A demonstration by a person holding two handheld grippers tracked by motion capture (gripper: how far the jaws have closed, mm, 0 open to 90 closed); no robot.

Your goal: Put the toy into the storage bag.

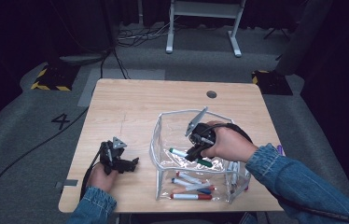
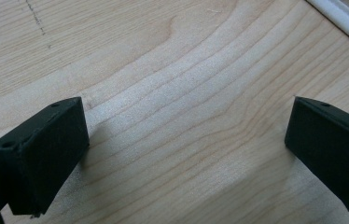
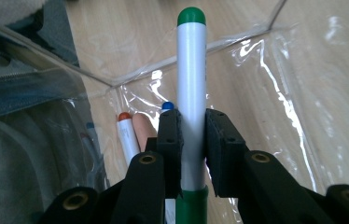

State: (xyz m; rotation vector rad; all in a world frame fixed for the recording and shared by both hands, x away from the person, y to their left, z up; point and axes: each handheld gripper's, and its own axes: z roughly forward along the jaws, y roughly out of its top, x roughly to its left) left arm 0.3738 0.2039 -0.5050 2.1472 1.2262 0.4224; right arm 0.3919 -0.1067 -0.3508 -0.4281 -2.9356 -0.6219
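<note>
Wooden table, pale grain, standing on grey carpet in a dark room; landmark for all entries below: clear plastic pouch, open-topped, on the table's near right part.

Item 1. Right gripper, held above the pouch's open mouth, jaws pressed onto a green-capped marker. In the right gripper view the white barrel stands straight up between the two pads, pinched near its green lower band, pouch floor behind it.

Item 2. Left gripper, resting on the table well left of the pouch, jaws spread wide, nothing between them; bare wood shows in the left gripper view.

Item 3. Markers lying inside the pouch: roughly four loose at its near end, among them a red-capped one and blue-tipped ones; a few more stand against the pouch's right wall, count uncertain.

Progress, as judged: filling the pouch is well along; most markers already lie inside. One marker is in the grip, not yet released. No loose markers appear on the table outside the pouch, so this may be the last.
</note>
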